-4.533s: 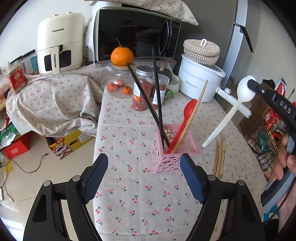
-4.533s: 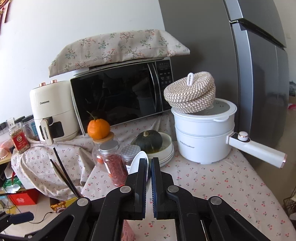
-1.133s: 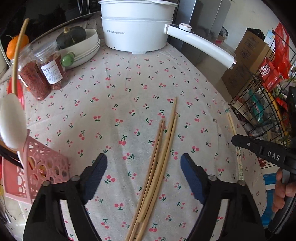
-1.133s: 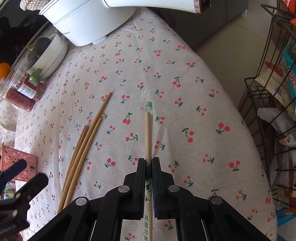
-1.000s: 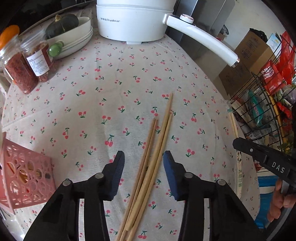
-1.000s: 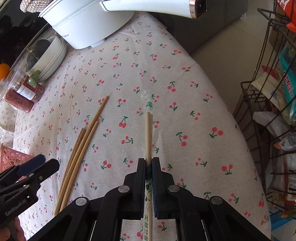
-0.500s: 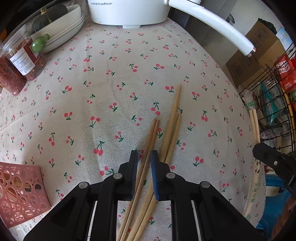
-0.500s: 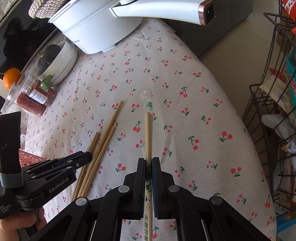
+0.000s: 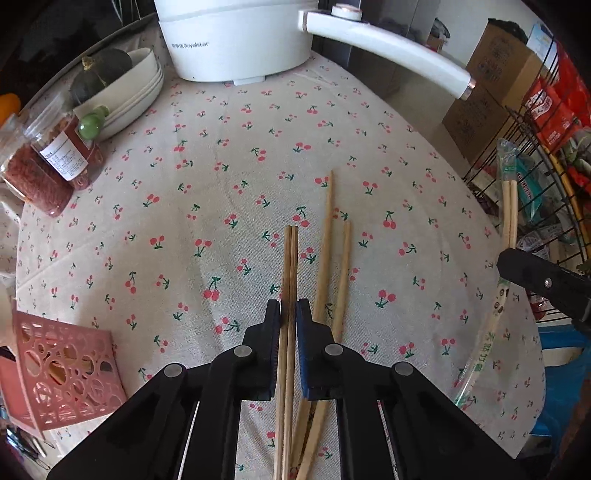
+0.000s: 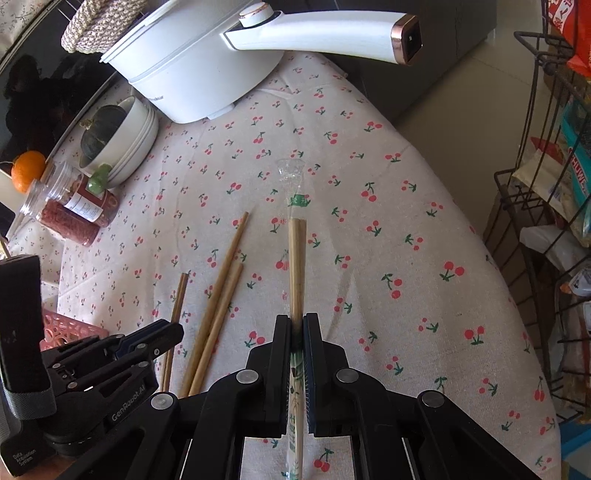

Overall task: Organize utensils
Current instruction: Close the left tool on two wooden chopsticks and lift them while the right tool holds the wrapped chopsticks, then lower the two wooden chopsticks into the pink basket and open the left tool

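Covering the table, cherry-print cloth (image 9: 221, 177) with white electric pot (image 9: 236, 37) at far edge, long handle jutting right. Changed since a second ago: left gripper (image 9: 289, 314), then half open over the loose sticks, now clamped on darker chopstick pair (image 9: 290, 266), tips pointing ahead toward pot. Two lighter chopsticks (image 9: 334, 258) lying on cloth just right of that pair, crossing near gripper. Right gripper (image 10: 296, 325) unchanged in grip, pinched on wrapped chopsticks (image 10: 297, 258), clear sleeve end sticking out beyond wooden tips; raised higher off cloth than a second ago.

Left wrist view only: pink perforated basket (image 9: 62, 365) at lower left, near table edge, well apart from all chopsticks; wrapped pair seen from the side, hanging over table's right edge by wire rack (image 9: 546, 177). Right wrist view only: orange (image 10: 27, 168) at far left, woven lid (image 10: 99, 22) on pot, left gripper's body seen from outside. Both views: spice jars (image 9: 48, 162) beside stacked bowls (image 9: 129, 92) holding dark squash (image 9: 99, 70).
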### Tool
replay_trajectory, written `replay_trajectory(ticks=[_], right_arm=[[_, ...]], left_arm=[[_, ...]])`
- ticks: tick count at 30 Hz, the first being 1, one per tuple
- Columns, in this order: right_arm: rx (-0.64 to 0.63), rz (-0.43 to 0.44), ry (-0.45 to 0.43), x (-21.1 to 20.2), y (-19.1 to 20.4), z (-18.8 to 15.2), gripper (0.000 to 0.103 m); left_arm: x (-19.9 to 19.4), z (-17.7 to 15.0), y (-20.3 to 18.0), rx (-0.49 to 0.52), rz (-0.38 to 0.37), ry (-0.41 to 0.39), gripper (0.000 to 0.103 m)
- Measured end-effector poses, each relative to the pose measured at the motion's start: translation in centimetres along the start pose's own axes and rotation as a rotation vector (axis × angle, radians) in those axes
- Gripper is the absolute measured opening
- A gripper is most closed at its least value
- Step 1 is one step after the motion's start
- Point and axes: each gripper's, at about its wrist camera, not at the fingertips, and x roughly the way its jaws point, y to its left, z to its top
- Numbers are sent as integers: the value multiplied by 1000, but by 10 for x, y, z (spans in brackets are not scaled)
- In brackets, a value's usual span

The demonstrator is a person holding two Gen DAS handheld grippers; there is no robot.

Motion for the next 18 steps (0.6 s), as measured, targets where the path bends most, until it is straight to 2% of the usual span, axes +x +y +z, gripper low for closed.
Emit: replay_trajectory(ticks=[5, 10, 18], right_arm=[[-6, 23, -45, -17, 11, -7, 5], [-19, 57, -90, -34, 29, -15, 5], [-117, 71, -176, -61, 71, -30, 5]], left_arm=[[-47, -21, 13, -1, -27, -120, 9], [-90, -50, 25, 12, -25, -217, 9], [-150, -91, 39, 12, -25, -396, 9]])
